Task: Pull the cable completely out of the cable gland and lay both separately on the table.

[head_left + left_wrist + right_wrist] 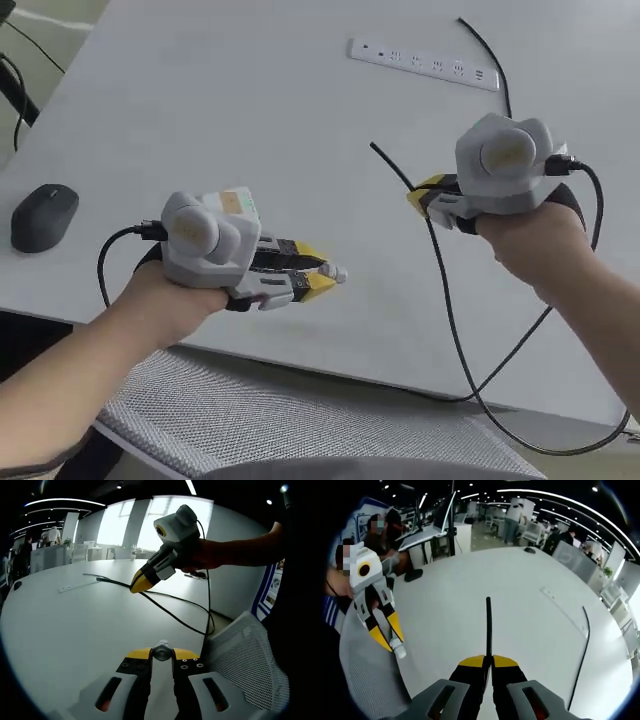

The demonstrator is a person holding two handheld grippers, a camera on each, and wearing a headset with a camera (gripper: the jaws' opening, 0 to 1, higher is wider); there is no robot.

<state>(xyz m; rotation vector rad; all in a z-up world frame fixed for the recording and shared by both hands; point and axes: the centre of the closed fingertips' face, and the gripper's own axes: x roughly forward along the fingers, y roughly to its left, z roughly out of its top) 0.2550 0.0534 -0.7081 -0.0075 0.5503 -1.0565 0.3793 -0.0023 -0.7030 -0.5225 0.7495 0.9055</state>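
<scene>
The white table [250, 110] lies under both grippers. Over its near part the right gripper [418, 196] has its jaws closed thin on the black cable [447, 310]. The cable's bare end sticks out past the tips above the table, and the rest loops down off the near edge. A power strip [424, 63] lies at the table's far side and a mouse [44, 216] near its left edge. Above the near edge the left gripper [322, 272] pinches the small pale cable gland [338, 273] at its tips, well apart from the cable.
</scene>
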